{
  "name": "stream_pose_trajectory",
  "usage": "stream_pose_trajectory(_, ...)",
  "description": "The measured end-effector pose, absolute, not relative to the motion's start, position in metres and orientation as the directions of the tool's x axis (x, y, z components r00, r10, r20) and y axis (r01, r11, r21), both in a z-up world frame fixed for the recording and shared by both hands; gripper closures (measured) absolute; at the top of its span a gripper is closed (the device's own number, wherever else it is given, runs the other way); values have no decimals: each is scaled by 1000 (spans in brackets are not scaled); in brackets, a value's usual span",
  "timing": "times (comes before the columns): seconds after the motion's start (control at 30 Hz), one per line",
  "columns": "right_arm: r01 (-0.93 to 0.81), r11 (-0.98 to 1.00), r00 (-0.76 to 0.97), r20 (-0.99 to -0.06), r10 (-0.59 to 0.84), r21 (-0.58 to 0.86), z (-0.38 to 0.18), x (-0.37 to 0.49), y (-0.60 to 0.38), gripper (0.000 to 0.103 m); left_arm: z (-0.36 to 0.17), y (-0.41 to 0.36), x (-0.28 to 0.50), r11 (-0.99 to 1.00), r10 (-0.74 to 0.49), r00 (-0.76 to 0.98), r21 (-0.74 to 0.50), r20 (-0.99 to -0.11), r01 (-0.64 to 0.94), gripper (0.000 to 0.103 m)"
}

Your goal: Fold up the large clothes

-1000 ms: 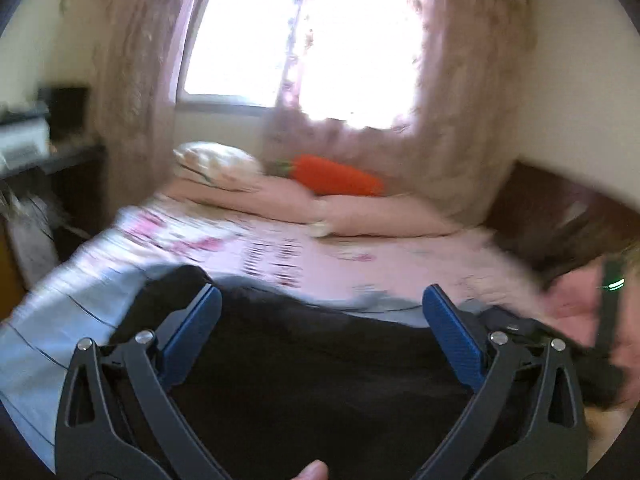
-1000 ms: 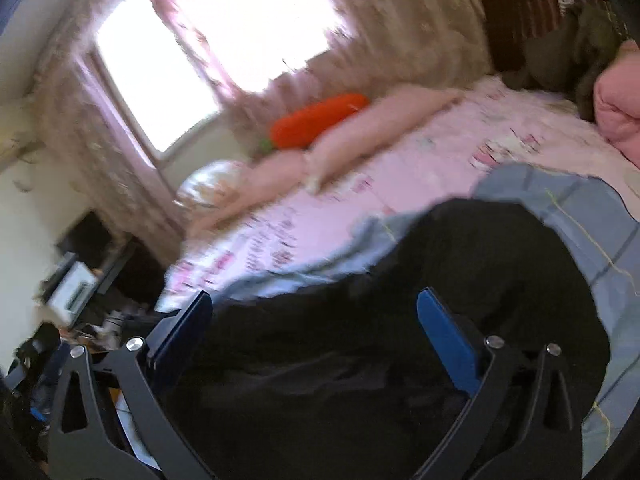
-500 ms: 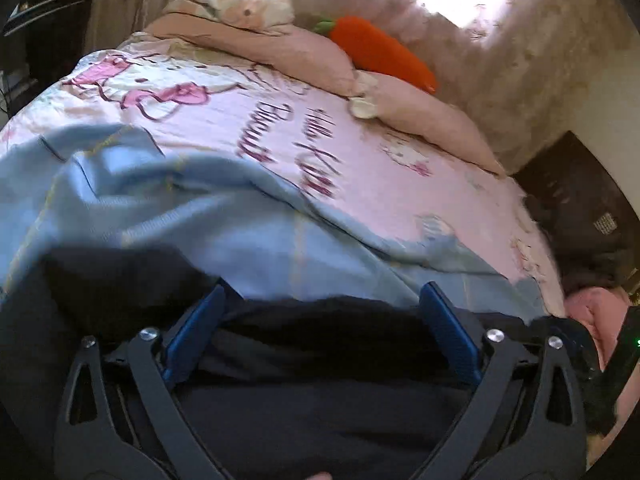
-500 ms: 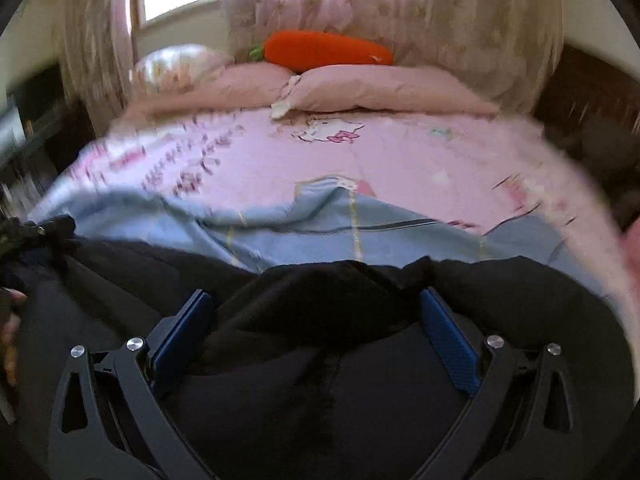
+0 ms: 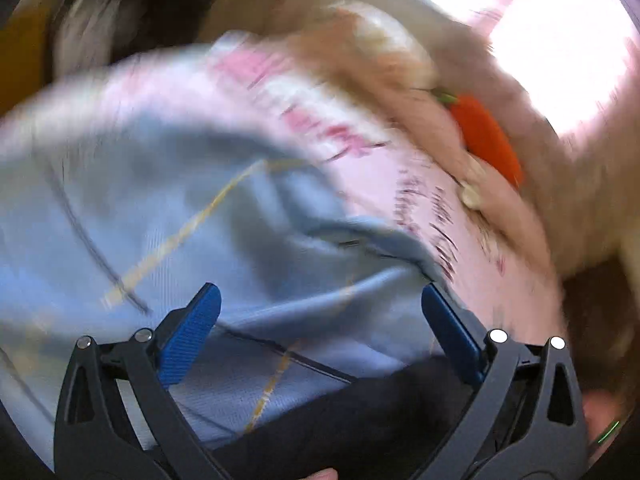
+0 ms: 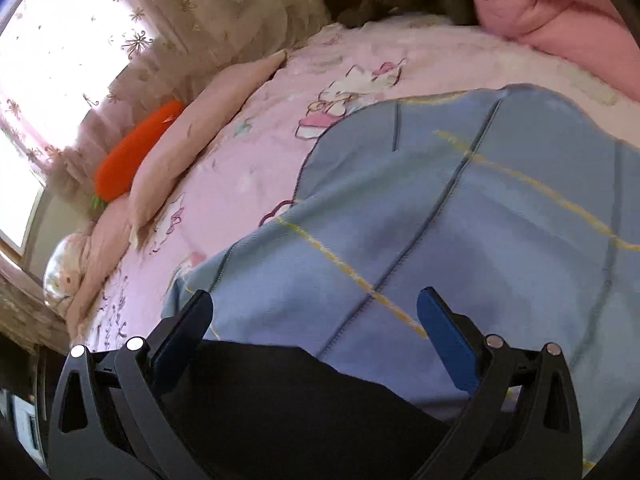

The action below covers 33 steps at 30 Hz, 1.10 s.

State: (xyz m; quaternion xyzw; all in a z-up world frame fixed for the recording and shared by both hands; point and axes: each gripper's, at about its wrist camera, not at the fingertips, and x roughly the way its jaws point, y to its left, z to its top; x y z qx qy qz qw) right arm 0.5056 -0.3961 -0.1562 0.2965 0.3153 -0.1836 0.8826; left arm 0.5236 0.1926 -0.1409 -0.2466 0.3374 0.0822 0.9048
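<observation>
Lying beneath both spread, empty claws, left (image 5: 320, 332) and right (image 6: 314, 334), is the black garment (image 6: 280, 408).

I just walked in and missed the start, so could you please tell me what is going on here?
A person is working at a bed with a handheld gripper in each hand, folding clothes. A black garment lies at the near edge, on a blue blanket spread over the pink sheet. Both the left gripper and the right gripper are open and hold nothing. The left view is blurred, so that hand appears to be moving quickly.
</observation>
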Motion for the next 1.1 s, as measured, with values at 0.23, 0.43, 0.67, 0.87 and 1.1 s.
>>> stream_pose_trajectory(0.23, 137, 968, 883, -469, -24, 209, -81, 479, -253, 1, -57, 63, 467, 986, -39, 881, -159, -471, -42, 2)
stream_pose_trajectory(0.43, 78, 992, 791, -612, 0, 100, -118, 509, -198, 1, -95, 0, 470, 995, -47, 840, -104, -541, -12, 2)
stream_pose_trajectory(0.67, 26, 999, 768, -640, 7, 42, -159, 514, -212, 1, -141, -16, 480, 999, -3, 800, -30, -600, -19, 2)
stream_pose_trajectory(0.87, 13, 1000, 766, -643, 2, 19, -163, 518, -224, 1, -144, -3, 491, 998, -13, 781, -50, -625, -23, 2)
stream_pose_trajectory(1.1, 27, 1000, 759, -651, -26, -9, -164, 527, -243, 1, -156, 49, 509, 989, 146, 744, 75, -652, -129, 2)
